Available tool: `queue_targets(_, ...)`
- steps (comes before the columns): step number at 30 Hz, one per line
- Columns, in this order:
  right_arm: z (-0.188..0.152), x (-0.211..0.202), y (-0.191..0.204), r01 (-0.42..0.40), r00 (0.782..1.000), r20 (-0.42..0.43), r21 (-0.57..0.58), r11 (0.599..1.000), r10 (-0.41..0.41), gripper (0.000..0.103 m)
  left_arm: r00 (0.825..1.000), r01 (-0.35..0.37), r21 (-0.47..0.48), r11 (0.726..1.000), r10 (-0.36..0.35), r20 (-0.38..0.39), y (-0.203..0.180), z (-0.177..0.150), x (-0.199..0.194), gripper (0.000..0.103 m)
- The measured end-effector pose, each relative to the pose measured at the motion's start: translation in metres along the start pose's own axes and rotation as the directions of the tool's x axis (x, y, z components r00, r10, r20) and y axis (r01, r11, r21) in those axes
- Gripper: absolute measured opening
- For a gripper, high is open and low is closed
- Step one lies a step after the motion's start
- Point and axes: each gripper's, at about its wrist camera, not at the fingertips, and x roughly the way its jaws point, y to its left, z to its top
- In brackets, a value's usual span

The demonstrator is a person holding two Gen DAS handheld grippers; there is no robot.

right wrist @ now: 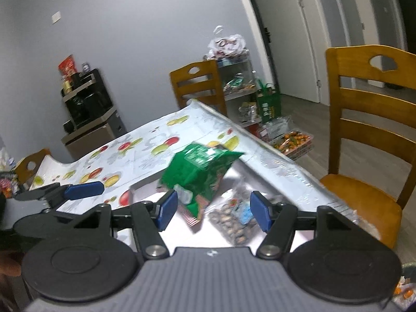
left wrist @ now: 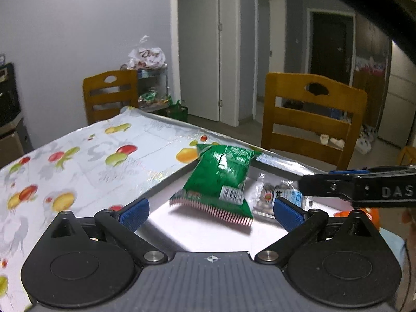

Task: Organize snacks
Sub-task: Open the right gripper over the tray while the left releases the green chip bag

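A green snack bag (left wrist: pixel 221 179) lies tilted in a white tray (left wrist: pixel 197 231) on the fruit-patterned tablecloth (left wrist: pixel 85 161). To its right lies a clear packet of nuts (left wrist: pixel 270 197). My left gripper (left wrist: pixel 211 214) is open wide just short of the green bag, with nothing between its blue pads. In the right wrist view the green bag (right wrist: pixel 200 171) is blurred, and its lower corner sits between the pads of my right gripper (right wrist: pixel 213 212). That gripper is open and its pads do not press on the bag. The nut packet (right wrist: pixel 234 221) lies below it. Each gripper's finger shows at the edge of the other's view.
A wooden chair (left wrist: pixel 312 114) stands at the table's far edge and another chair (left wrist: pixel 110 93) stands at the far corner. A shelf with snack bags (right wrist: pixel 234 78) and a floor tray of orange snacks (right wrist: pixel 291 141) stand beyond. A black cabinet (right wrist: pixel 85 101) is by the wall.
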Motion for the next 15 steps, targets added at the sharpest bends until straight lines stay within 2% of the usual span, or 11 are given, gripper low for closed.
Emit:
queue_targets(9,-0.011,-0.002,0.038,-0.061,0.998,-0.021,-0.065,0.996,0.06,0.063,0.998,-0.056,0.006,0.998,0.056,0.01,0.015,-0.023,-0.045,0.103)
queue_targets(13,-0.015,-0.002,0.048,-0.076,0.996,-0.05,-0.076,0.994,0.072,0.064,0.999,-0.045,-0.023,0.999,0.045,0.026,0.022,-0.03,-0.065,0.103)
queue_targets(15,-0.017,-0.005,0.053,-0.084,0.995,-0.052,-0.088,0.993,0.079,0.078,0.998,-0.046,-0.024,0.999,0.047,0.038,0.024,-0.034,-0.073,0.103)
